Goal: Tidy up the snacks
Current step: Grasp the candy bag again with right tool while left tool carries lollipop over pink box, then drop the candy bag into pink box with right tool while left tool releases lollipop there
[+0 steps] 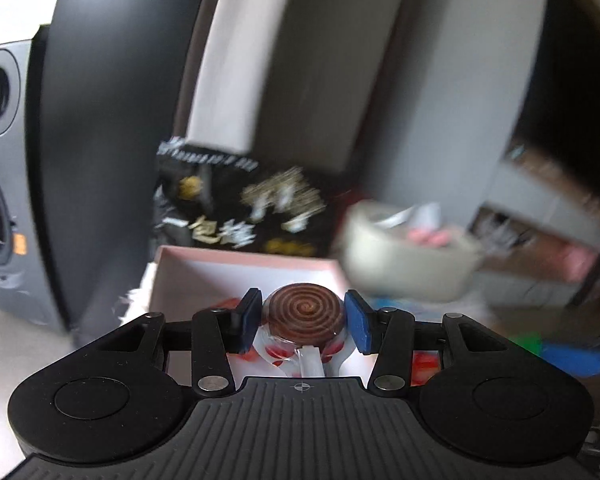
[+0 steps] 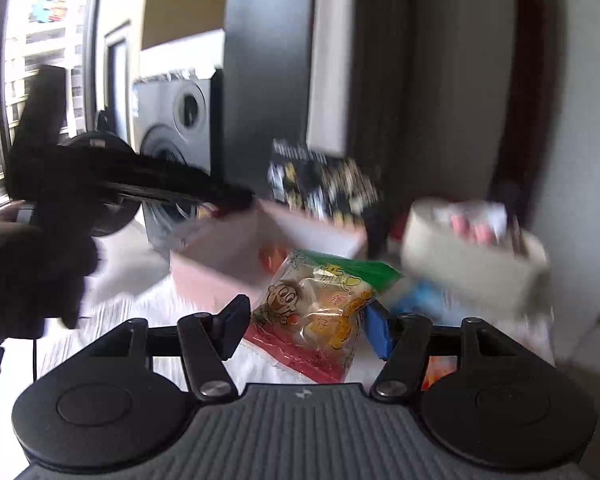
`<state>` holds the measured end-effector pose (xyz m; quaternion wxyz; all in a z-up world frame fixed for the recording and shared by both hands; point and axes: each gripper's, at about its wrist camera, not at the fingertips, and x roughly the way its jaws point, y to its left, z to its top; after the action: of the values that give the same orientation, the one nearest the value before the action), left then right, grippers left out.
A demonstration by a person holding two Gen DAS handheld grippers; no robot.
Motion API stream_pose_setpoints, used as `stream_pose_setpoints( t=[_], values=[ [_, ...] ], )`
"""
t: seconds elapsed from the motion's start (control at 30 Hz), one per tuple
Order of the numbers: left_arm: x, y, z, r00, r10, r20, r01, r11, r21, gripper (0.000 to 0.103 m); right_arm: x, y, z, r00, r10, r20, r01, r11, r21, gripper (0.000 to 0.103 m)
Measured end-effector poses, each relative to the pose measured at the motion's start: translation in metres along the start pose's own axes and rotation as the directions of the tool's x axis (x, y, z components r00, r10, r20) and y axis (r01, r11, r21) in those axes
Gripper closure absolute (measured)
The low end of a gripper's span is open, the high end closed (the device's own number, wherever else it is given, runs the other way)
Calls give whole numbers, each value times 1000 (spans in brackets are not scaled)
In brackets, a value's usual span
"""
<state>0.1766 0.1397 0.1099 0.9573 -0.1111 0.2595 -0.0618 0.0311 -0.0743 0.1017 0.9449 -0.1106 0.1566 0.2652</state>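
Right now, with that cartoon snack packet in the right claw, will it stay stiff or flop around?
The snack packet looks like thin crinkly film, so it will probably flop and sag. Its glossy wrapper may slip between the right claw pads. It seems light.

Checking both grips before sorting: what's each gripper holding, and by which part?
Left gripper: spiral lollipop, clamped across its round head. Right gripper: cartoon snack packet, pinched across its sides.

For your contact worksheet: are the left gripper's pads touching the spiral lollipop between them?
Touching. The left wrist view shows the left gripper shut on the spiral lollipop: both blue pads press against its disc edges, with no gap visible on either side.
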Motion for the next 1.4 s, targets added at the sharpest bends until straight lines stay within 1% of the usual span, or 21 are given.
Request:
stream_pose_setpoints(
  t=[0.03, 0.1, 0.2, 0.27, 0.33, 0.43, 0.5, 0.53, 0.57, 0.63, 0.73, 0.83, 0.97, 1.07, 1.13, 1.23, 1.27, 1.3, 1.33, 1.37, 1.4],
  values=[
    [15, 4, 3, 1000, 12, -27, -12, 1000, 13, 52, 13, 1, 6, 1000, -1, 8, 1, 1000, -18, 50],
    [37, 9, 9, 997, 31, -66, -28, 998, 47, 52, 45, 3, 16, 1000, 11, -5, -12, 999, -30, 50],
    [54, 17, 13, 996, 46, -79, -41, 997, 64, 52, 88, 8, 22, 998, 43, -35, -45, 998, -53, 53],
    [64, 20, 10, 993, 69, -94, -60, 994, 94, 52, 114, 8, 23, 995, 67, -67, -70, 997, -38, 54],
    [67, 18, 1, 989, 105, -103, -88, 984, 157, 52, 132, 4, 23, 991, 86, -102, -86, 996, 8, 54],
    [76, 16, -8, 987, 129, -95, -106, 970, 220, 52, 137, 1, 16, 984, 113, -134, -110, 993, 34, 54],
    [79, 11, -13, 983, 175, -55, -154, 950, 271, 52, 130, 1, 9, 984, 109, -142, -109, 994, 9, 53],
    [80, 10, -14, 982, 184, -42, -165, 946, 277, 52, 122, 1, 6, 984, 106, -144, -108, 994, -2, 50],
    [81, 10, -14, 983, 181, -40, -164, 950, 266, 52, 116, 0, 2, 984, 104, -148, -106, 994, -6, 46],
    [82, 13, -10, 987, 157, -47, -142, 964, 225, 52, 107, -4, -6, 982, 85, -168, -84, 996, 15, 40],
    [76, 18, -6, 992, 120, -41, -112, 982, 153, 52, 98, -5, -26, 972, 79, -219, -60, 994, 93, 38],
    [52, 24, -7, 995, 95, -11, -94, 992, 84, 54, 99, 1, -47, 958, 96, -268, -47, 982, 184, 38],
    [-1, 23, -23, 999, 37, 39, -39, 998, 58, 54, 112, 19, -62, 943, 109, -314, -25, 965, 261, 37],
    [-40, 22, -40, 995, 53, 87, -58, 997, 52, 54, 128, 32, -62, 937, 81, -340, 30, 951, 308, 37],
    [-58, 24, -53, 992, 77, 105, -80, 996, 28, 54, 134, 39, -60, 941, 52, -335, 59, 948, 314, 37],
    [-72, 33, -75, 993, 82, 82, -80, 996, -28, 54, 143, 49, -58, 949, -9, -315, 102, 954, 280, 37],
    [-75, 37, -81, 995, 80, 67, -77, 996, -52, 54, 144, 49, -58, 948, -17, -317, 111, 954, 280, 37],
    [-77, 41, -87, 995, 79, 56, -75, 994, -77, 54, 143, 48, -59, 949, 2, -315, 96, 951, 295, 37],
    [-79, 46, -93, 995, 82, 51, -76, 992, -98, 54, 141, 45, -58, 951, 35, -307, 66, 947, 313, 44],
    [-80, 50, -97, 995, 87, 45, -81, 990, -119, 54, 139, 42, -57, 953, 70, -295, 30, 946, 322, 57],
    [-80, 53, -100, 995, 90, 39, -84, 987, -134, 54, 132, 40, -54, 954, 98, -284, -2, 948, 319, 59]
  ],
)
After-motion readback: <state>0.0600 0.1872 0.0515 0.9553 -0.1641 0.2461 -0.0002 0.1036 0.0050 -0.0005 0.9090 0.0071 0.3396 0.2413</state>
